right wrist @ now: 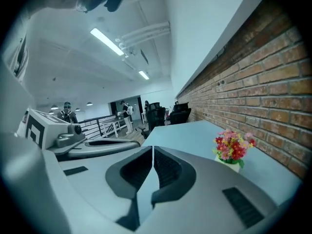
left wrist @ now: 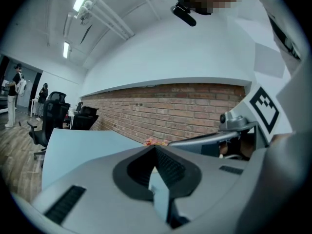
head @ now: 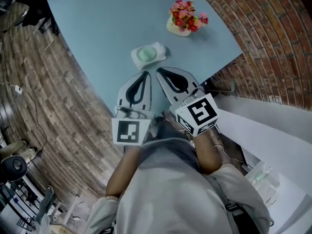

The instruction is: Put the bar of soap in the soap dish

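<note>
Pale green soap bar point(head: 145, 54), white soap dish point(head: 160, 49), just ahead of grey left gripper point(head: 146, 73) and right gripper point(head: 159, 70); light blue table point(head: 97, 28); red-pink-yellow flowers point(head: 187, 14) beyond.

Table point(head: 97, 23): smooth matt top. Wall point(head: 263, 28): rough brick. Floor point(head: 44, 96): wood planks. Left gripper point(head: 145, 73), right gripper point(head: 159, 71): matt grey plastic, ribbed black pads point(right wrist: 168, 168). Soap point(head: 145, 54): smooth. Shirt point(head: 170, 189): grey cloth.

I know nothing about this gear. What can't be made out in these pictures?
- Pale green bar of soap in its white soap dish: in neither gripper view; the shut left tongs and right tongs fill the lower picture.
- Red and pink flowers: left gripper view, nearly hidden behind the tongs.
- Distant people: right gripper view, too small.
- Clear items: head view's lower right, blurred.
</note>
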